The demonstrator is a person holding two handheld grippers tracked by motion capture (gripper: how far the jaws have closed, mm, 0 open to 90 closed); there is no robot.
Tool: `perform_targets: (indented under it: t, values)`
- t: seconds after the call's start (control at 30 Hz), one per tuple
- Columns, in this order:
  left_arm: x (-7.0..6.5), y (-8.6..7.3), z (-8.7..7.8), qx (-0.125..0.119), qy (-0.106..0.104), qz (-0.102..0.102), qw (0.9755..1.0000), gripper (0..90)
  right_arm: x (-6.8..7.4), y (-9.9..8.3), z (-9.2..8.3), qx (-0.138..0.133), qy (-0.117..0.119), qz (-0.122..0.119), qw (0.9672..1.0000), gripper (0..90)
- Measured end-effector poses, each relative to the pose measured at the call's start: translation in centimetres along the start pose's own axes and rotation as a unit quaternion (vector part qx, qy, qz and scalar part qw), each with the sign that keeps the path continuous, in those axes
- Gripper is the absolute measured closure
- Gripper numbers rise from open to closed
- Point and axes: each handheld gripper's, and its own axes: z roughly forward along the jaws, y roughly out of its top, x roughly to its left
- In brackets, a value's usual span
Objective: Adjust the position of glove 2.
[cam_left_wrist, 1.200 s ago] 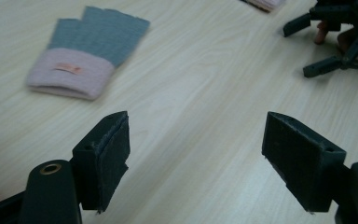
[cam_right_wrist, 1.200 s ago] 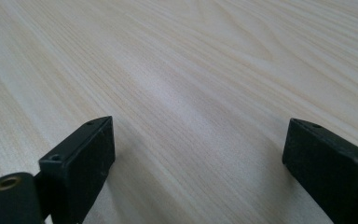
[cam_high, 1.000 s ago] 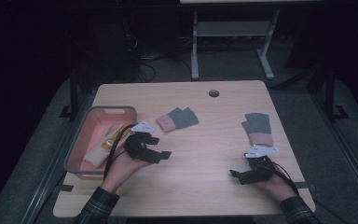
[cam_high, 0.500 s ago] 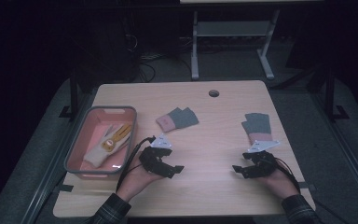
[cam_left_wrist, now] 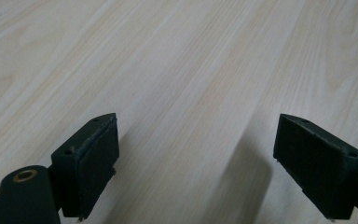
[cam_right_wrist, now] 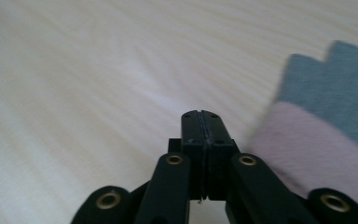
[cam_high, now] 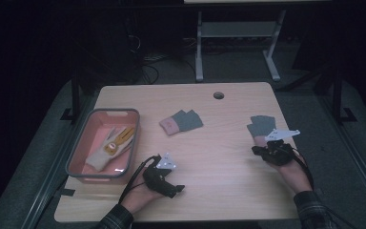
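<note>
Beside the right tool (cam_right_wrist: 200,122), jaws just closed on nothing, lies a grey glove (cam_right_wrist: 328,107). Left tool (cam_left_wrist: 209,154) has just spread wide over bare tabletop (cam_high: 219,157). Next, probably, gripping that glove for the pink bin (cam_high: 78,152).

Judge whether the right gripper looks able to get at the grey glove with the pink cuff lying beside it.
Probably yes. The right gripper sits right at that grey glove, with bare table around and nothing between them. Its jaws are shut with nothing in them, having just been closing, so they would need to open first.
</note>
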Motion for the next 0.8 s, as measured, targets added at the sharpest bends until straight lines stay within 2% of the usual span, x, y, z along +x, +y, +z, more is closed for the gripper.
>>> perform_targets:
  t: [0.17,0.23,0.33,0.53,0.73,0.8]
  values:
    - [0.2,-0.9,-0.3,-0.014,0.015,0.015,0.9997,12.4,-2.0,0.0,-0.3,-0.018,-0.019,0.022,0.9994,90.0]
    - [0.2,-1.3,-0.3,-0.029,0.013,0.017,0.9993,12.4,-2.7,0.0,-0.5,-0.016,-0.035,0.025,0.9990,90.0]
    - [0.3,-1.7,-0.3,-0.044,0.012,0.017,0.9988,12.4,-3.7,0.0,-0.8,-0.022,-0.044,0.034,0.9982,90.0]
    - [0.3,-1.8,-0.3,-0.045,0.012,0.015,0.9988,12.5,-5.3,-0.3,-0.1,-0.011,-0.063,0.048,0.9968,90.0]
    - [0.3,-1.8,-0.3,-0.045,0.012,0.014,0.9988,12.7,-5.9,-0.8,0.6,0.006,-0.070,0.053,0.9961,90.0]
    - [0.3,-1.8,-0.3,-0.045,0.012,0.014,0.9988,12.7,-6.1,-1.1,0.9,0.015,-0.064,0.056,0.9962,90.0]
